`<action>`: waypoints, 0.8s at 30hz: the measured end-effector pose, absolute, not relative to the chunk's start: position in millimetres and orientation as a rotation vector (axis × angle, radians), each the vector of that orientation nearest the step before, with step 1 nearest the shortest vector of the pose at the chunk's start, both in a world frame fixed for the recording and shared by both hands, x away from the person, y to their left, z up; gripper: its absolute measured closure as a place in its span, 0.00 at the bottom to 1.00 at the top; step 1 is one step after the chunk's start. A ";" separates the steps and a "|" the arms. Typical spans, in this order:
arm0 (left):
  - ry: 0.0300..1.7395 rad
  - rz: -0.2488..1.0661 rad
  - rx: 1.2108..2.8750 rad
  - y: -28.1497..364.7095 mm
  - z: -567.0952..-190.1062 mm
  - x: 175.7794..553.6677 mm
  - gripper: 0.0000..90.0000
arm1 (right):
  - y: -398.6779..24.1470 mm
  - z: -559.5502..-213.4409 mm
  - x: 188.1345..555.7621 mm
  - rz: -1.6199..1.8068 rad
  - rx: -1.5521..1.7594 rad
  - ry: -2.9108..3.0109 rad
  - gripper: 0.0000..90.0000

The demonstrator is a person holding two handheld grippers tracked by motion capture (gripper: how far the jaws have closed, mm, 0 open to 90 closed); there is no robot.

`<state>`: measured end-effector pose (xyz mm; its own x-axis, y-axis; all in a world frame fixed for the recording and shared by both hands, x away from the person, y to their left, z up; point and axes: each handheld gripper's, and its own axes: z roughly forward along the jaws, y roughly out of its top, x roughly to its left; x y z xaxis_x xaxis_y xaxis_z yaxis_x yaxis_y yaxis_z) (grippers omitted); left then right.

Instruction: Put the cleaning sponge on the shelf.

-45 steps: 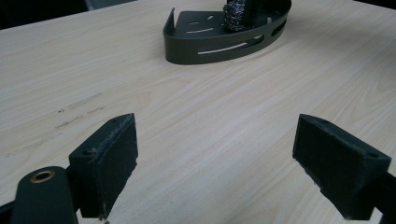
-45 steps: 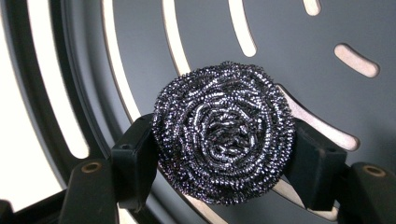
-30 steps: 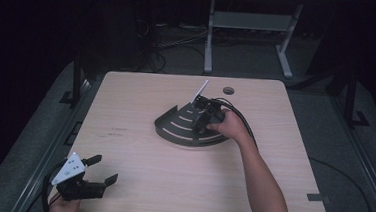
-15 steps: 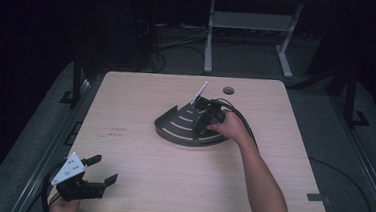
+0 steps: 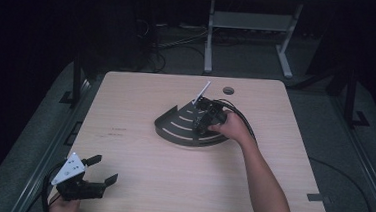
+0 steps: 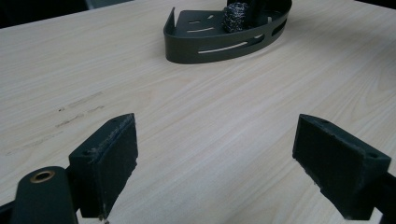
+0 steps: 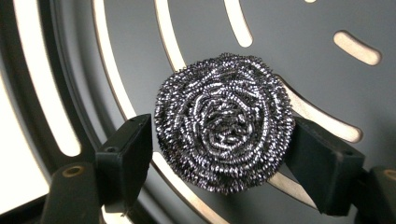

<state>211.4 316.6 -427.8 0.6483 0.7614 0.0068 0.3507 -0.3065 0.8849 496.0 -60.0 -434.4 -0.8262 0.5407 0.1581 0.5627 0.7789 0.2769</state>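
Inside the dark slotted tray (image 5: 174,127) the steel scouring pad (image 7: 224,123) lies between the right claw (image 7: 219,154), whose jaws have just been opening around it, while the left claw (image 6: 217,161) gapes wide well apart from the tray.

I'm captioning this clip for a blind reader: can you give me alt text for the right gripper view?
A round steel wool scourer sits between the two black jaws of the right gripper, which have just been opening and stand close at either side. It rests on the dark slotted floor of a metal tray.
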 end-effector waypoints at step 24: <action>0.873 0.534 1.911 314.9 -427.9 211.5 0.15 | -79.7 -406.8 485.7 -0.580 -0.916 -2.898 0.19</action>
<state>211.5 314.9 -427.9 0.6518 0.7584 0.0065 0.3507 -0.3091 0.8840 485.7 -79.7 -406.8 -0.8238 0.5453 0.1549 0.5629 0.7546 0.3372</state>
